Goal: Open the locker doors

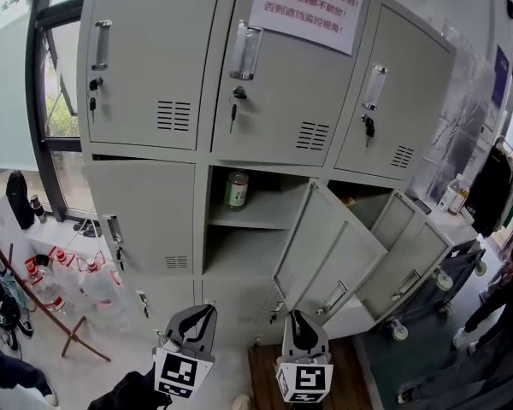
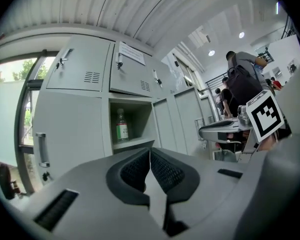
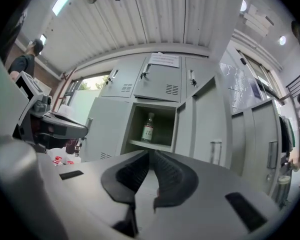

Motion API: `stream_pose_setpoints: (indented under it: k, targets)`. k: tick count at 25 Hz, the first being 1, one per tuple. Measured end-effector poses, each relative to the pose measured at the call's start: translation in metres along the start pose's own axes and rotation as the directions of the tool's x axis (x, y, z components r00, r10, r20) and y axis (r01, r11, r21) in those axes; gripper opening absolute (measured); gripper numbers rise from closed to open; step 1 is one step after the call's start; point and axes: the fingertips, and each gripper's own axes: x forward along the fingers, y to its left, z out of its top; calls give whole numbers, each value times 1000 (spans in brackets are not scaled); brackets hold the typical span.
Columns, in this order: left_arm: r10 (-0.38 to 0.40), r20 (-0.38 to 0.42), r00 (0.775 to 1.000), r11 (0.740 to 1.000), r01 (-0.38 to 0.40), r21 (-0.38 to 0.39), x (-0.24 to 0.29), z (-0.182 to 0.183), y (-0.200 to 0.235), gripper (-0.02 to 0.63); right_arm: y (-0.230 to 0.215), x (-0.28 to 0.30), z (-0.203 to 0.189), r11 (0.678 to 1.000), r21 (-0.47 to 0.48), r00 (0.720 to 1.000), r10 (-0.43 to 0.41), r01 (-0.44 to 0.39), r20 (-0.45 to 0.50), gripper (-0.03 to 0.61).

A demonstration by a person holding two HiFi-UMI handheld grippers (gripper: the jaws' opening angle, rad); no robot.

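— How do the jaws stand?
— The left gripper has its jaws pressed together, with nothing between them. The right gripper is also closed and empty.
— And the locker doors?
— Ahead of both grippers, not touched. The middle door and the right door hang open. A bottle stands on the open shelf. The top doors are closed.
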Motion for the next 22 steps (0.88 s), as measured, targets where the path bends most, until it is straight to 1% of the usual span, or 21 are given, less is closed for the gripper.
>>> stream_pose_setpoints:
  k: [5,9,12,16,22]
  targets:
    - [115,-24,993,993,-115,11,-38,-7,39,25,55,15,6,993,26,993,112,-113,26,23]
    - [200,-51,978,980,-200,11,-71,-17,67,25,101,23,6,977,52,978,207,-208,33,15]
    - [248,-71,966,969,-248,10,-92,-24,83,25,129,26,5,963,62,965,260,-262,33,16]
    - [281,-80,956,960,-281,10,-107,-27,95,25,151,29,6,951,61,953,301,-303,36,16]
    - [282,-72,957,959,-283,4,-111,-26,95,25,154,29,9,949,51,950,308,-310,38,15]
